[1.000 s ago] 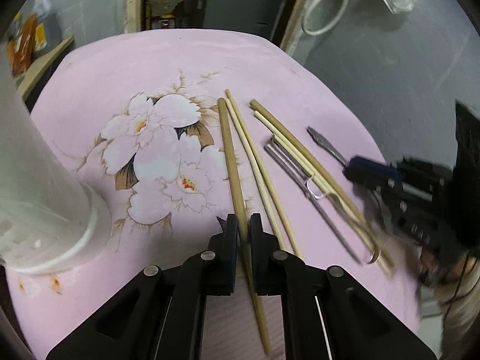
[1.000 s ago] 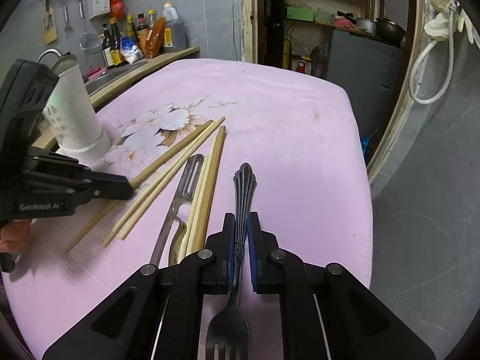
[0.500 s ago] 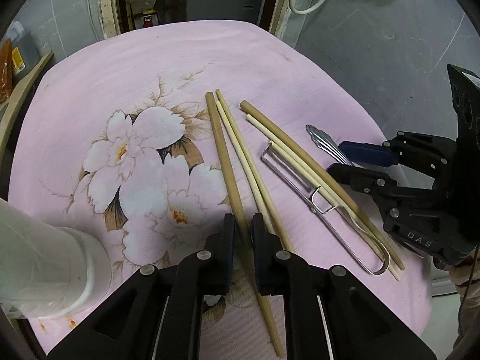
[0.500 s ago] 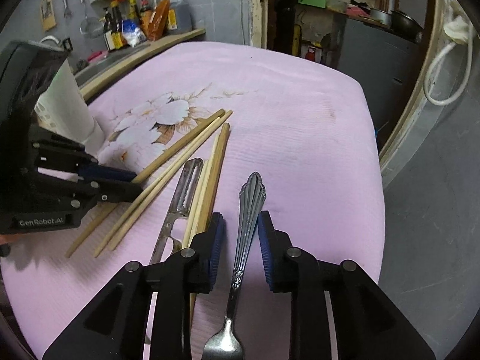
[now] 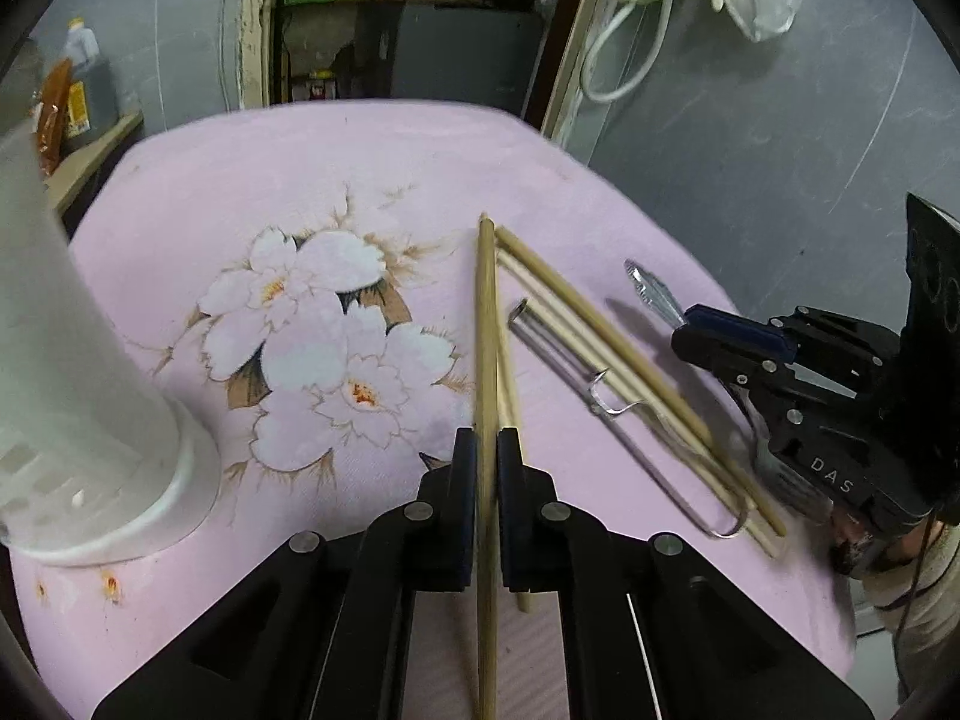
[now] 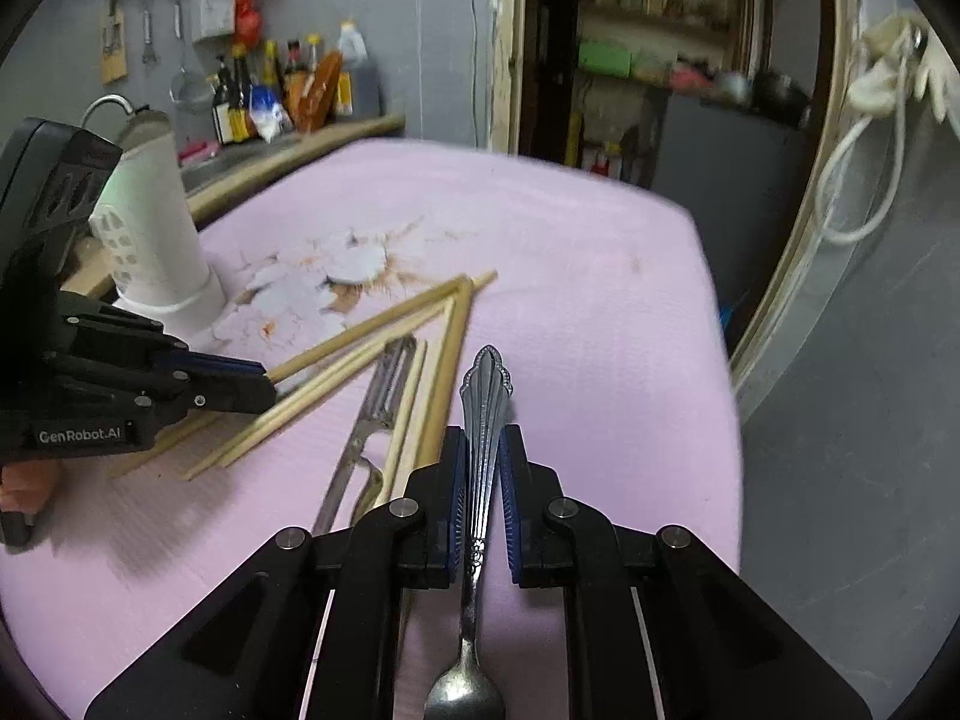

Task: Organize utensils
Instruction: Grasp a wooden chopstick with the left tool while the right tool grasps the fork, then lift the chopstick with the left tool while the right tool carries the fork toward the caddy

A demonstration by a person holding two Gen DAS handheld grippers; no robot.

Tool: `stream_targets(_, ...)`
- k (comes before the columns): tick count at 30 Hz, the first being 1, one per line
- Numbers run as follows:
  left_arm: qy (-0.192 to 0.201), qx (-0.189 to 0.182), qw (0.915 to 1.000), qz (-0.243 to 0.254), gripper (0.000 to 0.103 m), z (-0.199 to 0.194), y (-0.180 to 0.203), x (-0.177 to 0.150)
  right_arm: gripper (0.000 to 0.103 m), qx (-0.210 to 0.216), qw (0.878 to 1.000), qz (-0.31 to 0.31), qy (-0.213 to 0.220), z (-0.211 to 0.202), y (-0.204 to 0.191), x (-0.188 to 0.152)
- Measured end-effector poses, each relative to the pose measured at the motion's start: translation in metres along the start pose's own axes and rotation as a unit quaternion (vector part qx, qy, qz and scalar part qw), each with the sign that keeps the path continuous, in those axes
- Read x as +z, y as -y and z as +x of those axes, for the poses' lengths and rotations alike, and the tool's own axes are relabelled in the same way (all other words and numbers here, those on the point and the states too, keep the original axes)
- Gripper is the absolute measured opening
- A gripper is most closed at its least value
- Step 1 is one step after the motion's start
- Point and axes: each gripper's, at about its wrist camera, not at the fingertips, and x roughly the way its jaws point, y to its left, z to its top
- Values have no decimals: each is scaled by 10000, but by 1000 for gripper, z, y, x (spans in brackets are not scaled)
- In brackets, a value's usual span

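Your left gripper (image 5: 486,450) is pinching a chopstick (image 5: 486,324), fingers closed tight on its shaft, far tip pointing away over the pink floral cloth (image 5: 336,180). Your right gripper (image 6: 482,450) is clamping the silver fork (image 6: 483,402) by its ornate handle, tines toward the camera. The remaining chopsticks (image 5: 606,330) and a metal peeler (image 5: 606,408) are lying on the cloth between both grippers. The white utensil holder (image 5: 66,372) is standing upright at far left.

Black left tool (image 5: 487,450), blue pads, silver screws, right tool (image 6: 480,450) alike
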Motion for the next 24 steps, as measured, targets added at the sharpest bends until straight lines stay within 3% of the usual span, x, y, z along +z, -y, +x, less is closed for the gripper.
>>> stream_targets(3,74,56,10000,10,4,-9,2,-4,9,-22,9996,-82,262,-13,-7,0)
stream_targets(7,124,-3,9998,-154,4,-20,1,-10,9,1,9994,-143,305,-18,-14,-4)
stream_targets(14,1198,99,9926,-167,4,-61,5,-17,9,8,9940,-201,1080,-43,-23,-3)
stream_targets(24,2103,157,9774,-131,4,-93,5,-27,9,3,9733,-198,2286,-74,-37,-3)
